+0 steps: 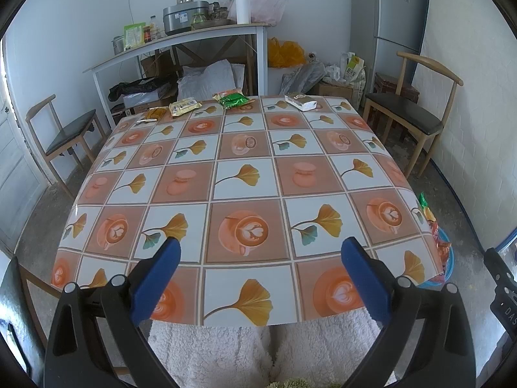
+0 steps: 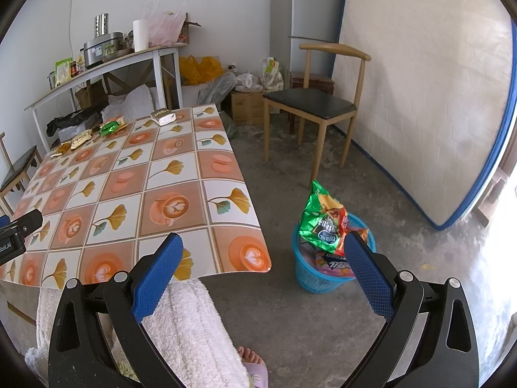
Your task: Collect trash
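Blue-padded left gripper (image 1: pixel 260 252): jaws wide apart, empty, over the tiled table (image 1: pixel 245 174); wrappers (image 1: pixel 232 99) lie along its far edge.
Right gripper (image 2: pixel 263 252): spread wide, empty; blue basket (image 2: pixel 310 274) on the floor beside the table, stuffed with snack bags (image 2: pixel 320 223).

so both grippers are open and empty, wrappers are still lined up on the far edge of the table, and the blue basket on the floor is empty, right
Not quite: the blue basket is not empty. The right wrist view shows it stuffed with snack bags, a green bag sticking out on top. The rest holds: left gripper and right gripper open and empty, wrappers on the table's far edge.
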Demonstrator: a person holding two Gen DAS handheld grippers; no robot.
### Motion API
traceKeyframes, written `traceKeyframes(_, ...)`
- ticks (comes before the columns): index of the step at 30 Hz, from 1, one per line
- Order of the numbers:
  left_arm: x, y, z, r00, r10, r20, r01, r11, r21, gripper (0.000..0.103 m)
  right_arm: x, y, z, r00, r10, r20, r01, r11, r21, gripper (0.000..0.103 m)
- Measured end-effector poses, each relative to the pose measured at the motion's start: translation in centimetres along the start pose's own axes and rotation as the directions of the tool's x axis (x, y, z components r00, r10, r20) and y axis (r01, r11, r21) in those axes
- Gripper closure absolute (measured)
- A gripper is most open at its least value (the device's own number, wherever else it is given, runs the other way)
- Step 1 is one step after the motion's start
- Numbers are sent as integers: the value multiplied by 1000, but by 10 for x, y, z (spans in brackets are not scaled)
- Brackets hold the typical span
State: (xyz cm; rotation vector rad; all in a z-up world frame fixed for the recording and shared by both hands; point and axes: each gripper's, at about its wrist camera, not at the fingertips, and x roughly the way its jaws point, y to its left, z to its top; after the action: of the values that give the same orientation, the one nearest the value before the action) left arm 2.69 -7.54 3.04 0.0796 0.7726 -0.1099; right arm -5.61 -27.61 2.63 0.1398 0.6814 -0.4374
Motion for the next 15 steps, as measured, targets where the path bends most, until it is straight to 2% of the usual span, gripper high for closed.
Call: traceKeyframes(15, 0, -1, 1, 1000, 1, -1, -1, 1000, 1, 6, 0, 0, 0, 1000, 0, 2, 0, 1000, 7, 7)
